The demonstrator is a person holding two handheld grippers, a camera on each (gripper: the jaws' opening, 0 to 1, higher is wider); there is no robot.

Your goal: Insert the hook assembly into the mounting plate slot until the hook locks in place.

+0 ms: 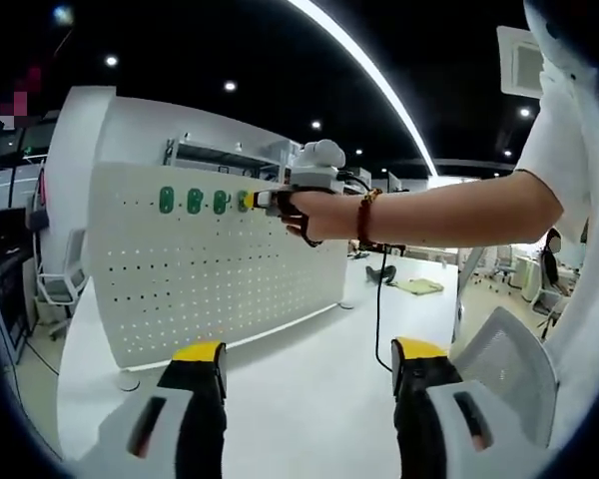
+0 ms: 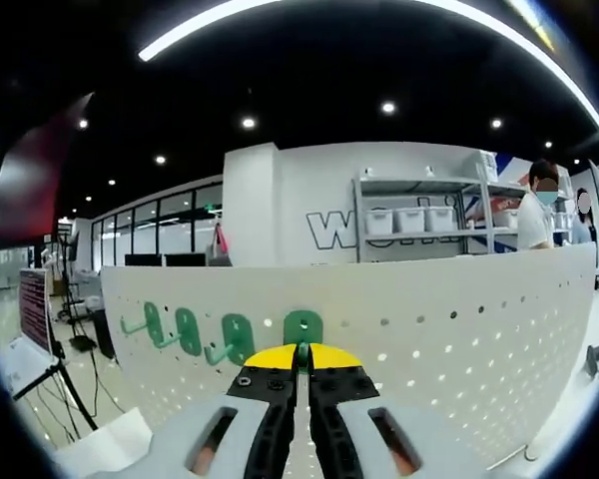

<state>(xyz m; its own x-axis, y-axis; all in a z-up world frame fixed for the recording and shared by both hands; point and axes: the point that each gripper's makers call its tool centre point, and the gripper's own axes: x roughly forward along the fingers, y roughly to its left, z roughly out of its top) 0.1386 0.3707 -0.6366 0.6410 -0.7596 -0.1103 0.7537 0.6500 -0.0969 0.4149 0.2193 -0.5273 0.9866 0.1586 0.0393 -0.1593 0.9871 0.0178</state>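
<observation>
— What's your right gripper (image 2: 301, 361) doing?
— Jaws clamped on a green hook (image 2: 302, 327), seemingly pressed against the white pegboard (image 2: 459, 329), fourth beside three mounted hooks (image 2: 190, 331).
— And your left gripper (image 1: 309, 361)?
— Jaws apart, holding nothing, well back from the pegboard.

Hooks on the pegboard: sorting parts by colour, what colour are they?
Green hooks on the white pegboard, best seen in the right gripper view.

A white counter (image 1: 309, 379) is seen, with a black cable (image 1: 379, 319) trailing across it. A metal shelf (image 2: 419, 215) carrying white bins (image 2: 411, 220) is seen against a wall. Round ceiling lights (image 2: 387, 107) and a long light strip (image 1: 369, 70) are seen overhead.
</observation>
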